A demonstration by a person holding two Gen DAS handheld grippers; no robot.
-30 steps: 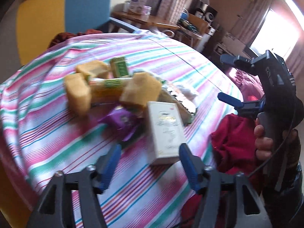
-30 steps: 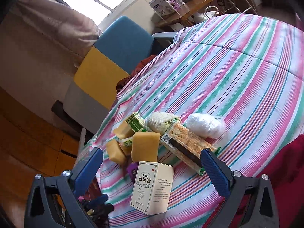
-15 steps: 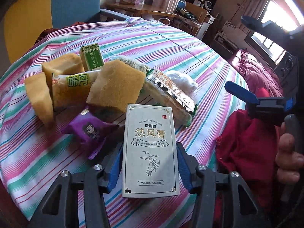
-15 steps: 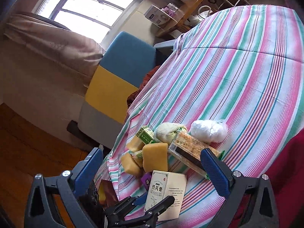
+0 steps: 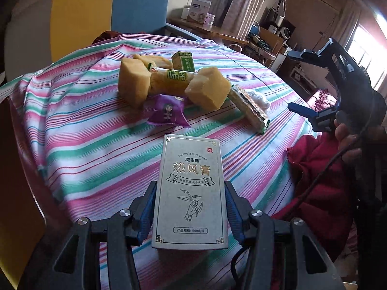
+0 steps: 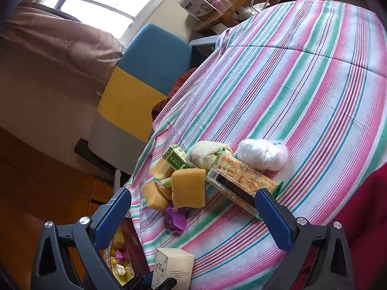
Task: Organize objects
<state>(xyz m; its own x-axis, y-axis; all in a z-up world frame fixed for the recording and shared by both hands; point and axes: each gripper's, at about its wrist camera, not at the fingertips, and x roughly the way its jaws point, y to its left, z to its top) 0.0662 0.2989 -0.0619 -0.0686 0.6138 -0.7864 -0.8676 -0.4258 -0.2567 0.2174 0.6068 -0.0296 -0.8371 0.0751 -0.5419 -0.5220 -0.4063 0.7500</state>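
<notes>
One box has left the heap: the grey ointment box (image 5: 191, 193), which half a second ago lay flat on the striped tablecloth (image 5: 92, 145) against the snacks, is now lifted and pulled back toward the near edge of the table. The left gripper (image 5: 189, 207) is closed on its two long sides, blue pads pressing the cardboard, and the box stands upright in the jaws, well apart from the pile. From the right wrist view I see the same box (image 6: 174, 269) low at the table edge.

Behind it stay the purple candy packet (image 5: 168, 113), the yellow sponge blocks (image 5: 208, 88), the cracker pack (image 5: 249, 108) and the small green box (image 5: 183, 61), all close together.

The right gripper (image 6: 193, 215) hangs wide open above the pile and holds nothing.

I think the first pick is done and the box now needs a place to go.
</notes>
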